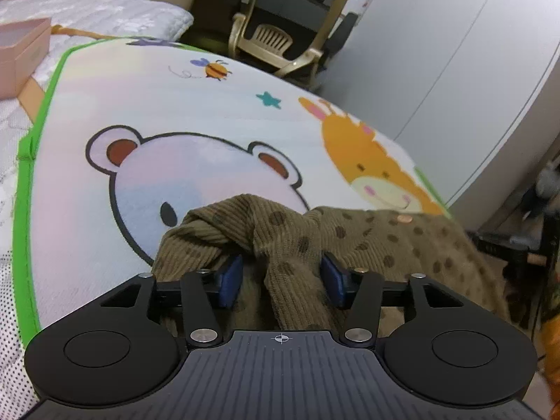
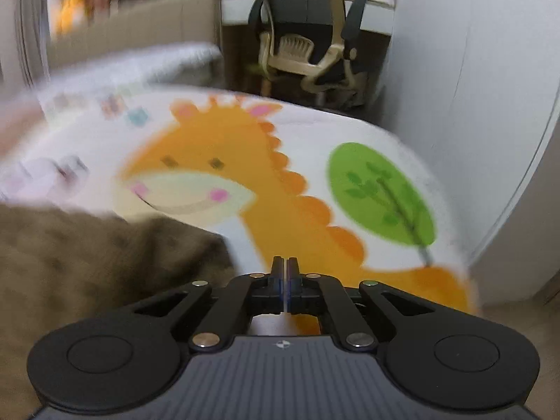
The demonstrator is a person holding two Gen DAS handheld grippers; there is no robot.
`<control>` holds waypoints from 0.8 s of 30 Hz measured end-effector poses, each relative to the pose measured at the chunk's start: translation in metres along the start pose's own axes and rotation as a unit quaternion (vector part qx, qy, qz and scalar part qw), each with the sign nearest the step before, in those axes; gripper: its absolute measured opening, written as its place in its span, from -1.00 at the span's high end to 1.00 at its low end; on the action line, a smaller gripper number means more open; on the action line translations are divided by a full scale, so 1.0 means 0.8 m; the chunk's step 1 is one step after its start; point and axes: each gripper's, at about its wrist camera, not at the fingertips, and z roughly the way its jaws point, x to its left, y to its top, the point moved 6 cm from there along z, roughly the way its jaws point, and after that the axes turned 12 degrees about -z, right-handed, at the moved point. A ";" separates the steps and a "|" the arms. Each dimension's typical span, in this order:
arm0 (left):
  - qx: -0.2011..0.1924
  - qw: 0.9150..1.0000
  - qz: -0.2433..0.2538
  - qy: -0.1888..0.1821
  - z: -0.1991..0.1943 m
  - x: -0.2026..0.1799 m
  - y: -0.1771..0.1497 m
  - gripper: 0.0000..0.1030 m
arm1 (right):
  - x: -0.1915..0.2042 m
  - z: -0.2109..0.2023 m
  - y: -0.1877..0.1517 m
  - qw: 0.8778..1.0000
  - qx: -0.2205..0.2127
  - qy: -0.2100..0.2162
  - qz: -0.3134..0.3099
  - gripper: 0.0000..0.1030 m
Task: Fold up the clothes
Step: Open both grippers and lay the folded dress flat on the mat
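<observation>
A brown ribbed garment with dark dots point(image 1: 378, 241) lies bunched at the near edge of a cartoon play mat point(image 1: 196, 105). My left gripper point(image 1: 281, 278) is pushed into it. A thick fold of the cloth rises between its blue pads point(image 1: 229, 281), and the jaws stand half wide, closed on that fold. In the blurred right wrist view the same garment point(image 2: 87, 262) is heaped at the lower left. My right gripper point(image 2: 286, 273) hovers to its right over the mat's orange giraffe point(image 2: 245, 161), shut with nothing between its fingers.
The mat covers a bed with a white quilt point(image 1: 87, 14). A pink box point(image 1: 21, 52) sits at the far left. A beige office chair point(image 1: 290, 24) stands beyond the bed. A white wall or wardrobe point(image 1: 455, 52) runs along the right, with dark clutter point(image 1: 525, 238) below it.
</observation>
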 end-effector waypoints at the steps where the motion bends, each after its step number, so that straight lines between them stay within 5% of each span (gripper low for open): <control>1: 0.000 1.000 -0.010 -0.011 -0.003 0.001 0.001 -0.42 | 0.000 -0.010 0.001 0.999 -0.011 0.028 0.029 0.27; 3: -0.001 0.999 -0.034 -0.032 -0.010 0.005 0.005 -0.52 | 0.006 -0.022 0.001 0.992 -0.028 0.086 0.082 -0.22; 9: 0.029 0.990 -0.113 -0.074 -0.011 0.026 0.008 -0.81 | 0.045 0.017 0.001 0.961 0.009 0.210 0.179 -0.32; 12: 0.050 0.988 -0.116 -0.088 0.006 0.025 0.014 -0.82 | 0.067 0.042 0.011 0.959 0.010 0.227 0.171 -0.41; 16: 0.037 0.993 -0.091 -0.064 0.042 0.012 0.056 -0.82 | 0.077 0.062 0.054 0.976 -0.038 0.178 0.119 -0.29; 20: -0.038 0.999 -0.027 -0.021 0.065 -0.012 0.109 -0.75 | 0.070 0.077 0.097 0.993 -0.089 0.071 0.044 -0.22; 24: -0.078 0.996 0.032 0.023 0.067 -0.026 0.130 -0.79 | 0.062 0.080 0.113 0.995 -0.067 -0.058 -0.055 -0.42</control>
